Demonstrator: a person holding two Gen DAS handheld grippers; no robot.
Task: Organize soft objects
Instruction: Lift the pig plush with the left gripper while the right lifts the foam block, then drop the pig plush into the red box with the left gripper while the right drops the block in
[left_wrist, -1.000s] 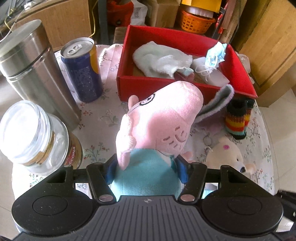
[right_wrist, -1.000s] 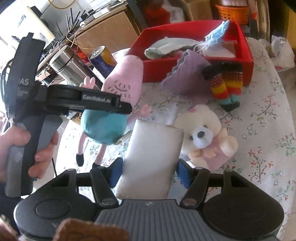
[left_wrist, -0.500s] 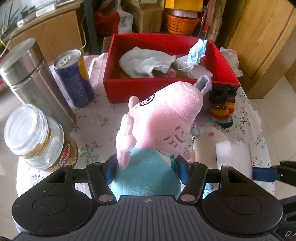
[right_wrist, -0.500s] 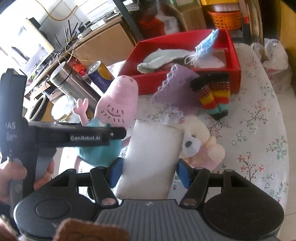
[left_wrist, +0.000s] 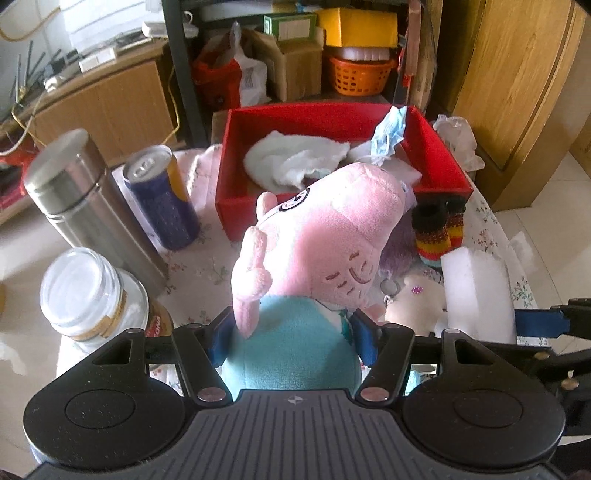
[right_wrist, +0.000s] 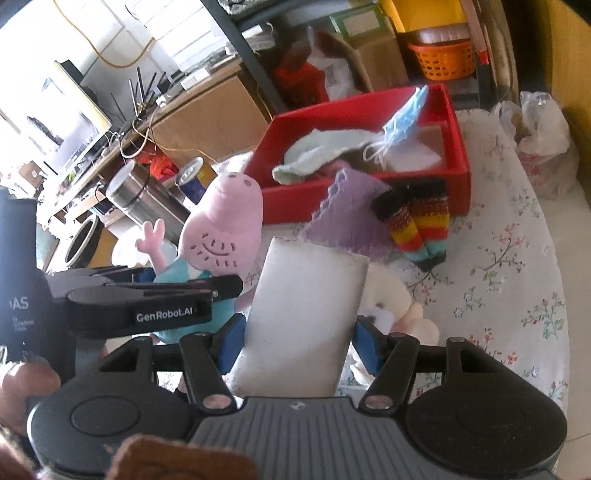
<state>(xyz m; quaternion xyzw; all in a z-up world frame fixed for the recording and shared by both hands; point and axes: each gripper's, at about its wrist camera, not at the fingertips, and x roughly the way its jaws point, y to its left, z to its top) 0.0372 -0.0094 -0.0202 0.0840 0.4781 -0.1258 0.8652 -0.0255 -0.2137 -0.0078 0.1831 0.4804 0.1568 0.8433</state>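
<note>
Pink plush pig in a teal shirt (left_wrist: 317, 251) is clamped at the body between the blue-padded fingers of the left gripper (left_wrist: 293, 334), held upright in the air with its snout pointing toward the red open cardboard box (left_wrist: 236, 173). Compared with a second ago, the pig's snout sits nearer the box's front wall and overlaps it in the left wrist view. The right gripper (right_wrist: 297, 341) has its fingers closed against the sides of a white rectangular foam sponge block (right_wrist: 303, 317); that block, absent from the left wrist view a second ago, now shows at its right edge, on the near side of the box. Inside the box lie a pale green cloth (left_wrist: 295, 158) and a blue face mask (left_wrist: 388, 133) draped over its back right. Just in front of the box's right corner stand striped knitted socks (right_wrist: 417, 225) beside a lilac cloth (right_wrist: 351, 221), with a cream teddy bear (left_wrist: 417, 306) nearer still. Left of the box are a blue drink can (left_wrist: 162, 199), a steel flask (left_wrist: 88, 203) and a glass jar (left_wrist: 88, 295) on the floral tablecloth (right_wrist: 517, 258).
</note>
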